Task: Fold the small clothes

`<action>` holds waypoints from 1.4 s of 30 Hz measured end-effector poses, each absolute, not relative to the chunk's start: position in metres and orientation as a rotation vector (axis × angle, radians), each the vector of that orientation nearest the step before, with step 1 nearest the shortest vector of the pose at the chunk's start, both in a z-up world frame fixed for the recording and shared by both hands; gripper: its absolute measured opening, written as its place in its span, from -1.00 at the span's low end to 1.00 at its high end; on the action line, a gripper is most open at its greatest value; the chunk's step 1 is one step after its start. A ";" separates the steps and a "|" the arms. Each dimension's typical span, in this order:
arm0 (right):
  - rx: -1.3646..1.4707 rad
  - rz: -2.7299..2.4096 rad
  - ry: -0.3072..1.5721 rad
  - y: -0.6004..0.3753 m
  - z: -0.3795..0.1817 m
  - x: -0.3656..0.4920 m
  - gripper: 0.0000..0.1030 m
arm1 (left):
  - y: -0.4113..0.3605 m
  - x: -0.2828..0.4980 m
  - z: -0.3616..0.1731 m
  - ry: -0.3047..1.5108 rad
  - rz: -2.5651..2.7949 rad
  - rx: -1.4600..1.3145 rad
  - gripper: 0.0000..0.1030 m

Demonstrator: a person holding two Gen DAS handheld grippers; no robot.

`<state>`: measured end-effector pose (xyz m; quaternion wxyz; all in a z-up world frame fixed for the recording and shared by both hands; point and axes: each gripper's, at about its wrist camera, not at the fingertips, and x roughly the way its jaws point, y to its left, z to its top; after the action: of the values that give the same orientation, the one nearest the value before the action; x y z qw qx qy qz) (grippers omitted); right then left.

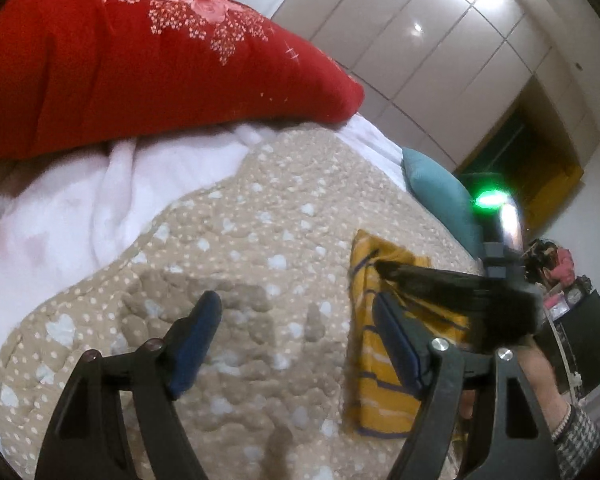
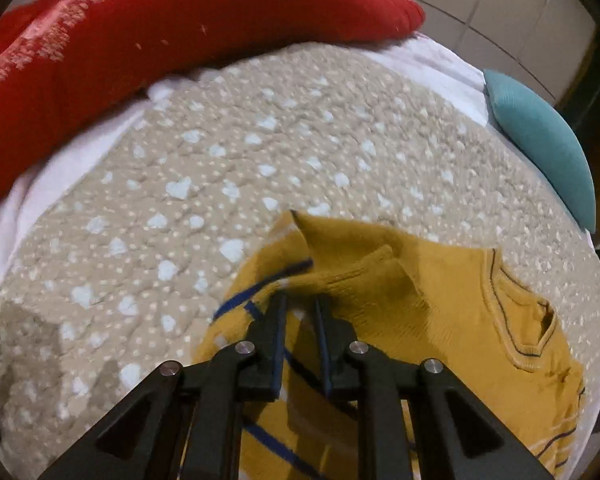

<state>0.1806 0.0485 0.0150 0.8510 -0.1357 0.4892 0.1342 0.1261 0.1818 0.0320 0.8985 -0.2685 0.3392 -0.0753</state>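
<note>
A mustard-yellow sweater (image 2: 440, 304) with blue and white stripes lies on a beige dotted quilt (image 2: 260, 152), partly folded over on itself, its collar toward the right. The right gripper (image 2: 300, 304) pinches a raised fold of the knit, its jaws drawn nearly together around the cloth. The left gripper (image 1: 296, 316) hangs above the quilt with its jaws spread wide and nothing between them; its right finger is just beside the sweater's (image 1: 380, 380) edge. A red pillow (image 1: 140, 60) and a teal cushion (image 2: 548, 140) lie at the far side of the bed.
</note>
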 end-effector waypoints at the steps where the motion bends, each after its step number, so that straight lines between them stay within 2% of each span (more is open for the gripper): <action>1: -0.226 0.303 1.014 0.032 0.028 0.172 -0.45 | 0.181 0.126 0.033 0.699 -0.158 -0.555 0.49; 3: -0.159 0.283 0.982 0.000 0.044 0.159 -0.18 | 0.178 0.123 0.036 0.687 -0.163 -0.549 0.49; 4: -0.135 0.269 0.975 -0.016 0.049 0.153 -0.14 | 0.176 0.121 0.038 0.684 -0.165 -0.545 0.49; 8: -0.044 0.138 1.003 -0.110 0.055 0.129 -0.13 | 0.168 0.117 0.042 0.679 -0.196 -0.556 0.50; 12: 0.008 -0.133 1.084 -0.226 0.029 0.124 -0.12 | 0.153 0.116 0.045 0.689 -0.211 -0.528 0.52; 14: 0.175 -0.198 1.059 -0.285 0.024 0.118 -0.18 | 0.145 0.115 0.045 0.694 -0.206 -0.498 0.52; 15: 0.275 -0.212 1.033 -0.309 0.027 0.112 -0.38 | 0.143 0.114 0.045 0.693 -0.202 -0.490 0.52; 16: 0.359 -0.232 1.018 -0.324 0.029 0.107 -0.72 | 0.141 0.114 0.045 0.693 -0.194 -0.479 0.52; 17: 0.446 -0.248 1.007 -0.338 0.032 0.101 -0.77 | 0.141 0.114 0.045 0.695 -0.189 -0.473 0.52; 19: 0.424 -0.364 0.986 -0.344 0.044 0.091 -0.16 | 0.141 0.116 0.042 0.705 -0.175 -0.470 0.52; 24: 0.327 -0.211 0.923 -0.303 0.083 0.069 -0.14 | 0.154 0.117 0.038 0.712 -0.128 -0.506 0.52; 27: 0.194 0.004 0.954 -0.224 0.093 0.060 -0.12 | 0.169 0.116 0.038 0.700 -0.091 -0.547 0.52; 28: 0.139 0.075 0.970 -0.198 0.092 0.057 -0.05 | 0.175 0.116 0.038 0.698 -0.079 -0.561 0.52; 30: 0.036 0.260 1.021 -0.134 0.084 0.045 0.06 | 0.189 0.115 0.036 0.695 -0.052 -0.591 0.52; 34: -0.163 0.449 1.034 -0.042 0.071 0.016 0.06 | 0.216 0.111 0.035 0.675 -0.010 -0.658 0.52; 42: -0.809 0.463 0.810 0.070 0.028 -0.030 0.14 | 0.246 0.106 0.031 0.655 0.024 -0.751 0.52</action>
<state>-0.0298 0.0702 0.0285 0.8153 -0.3794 0.3796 0.2172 0.1057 0.2464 0.0315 0.8783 -0.3602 0.3142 0.0117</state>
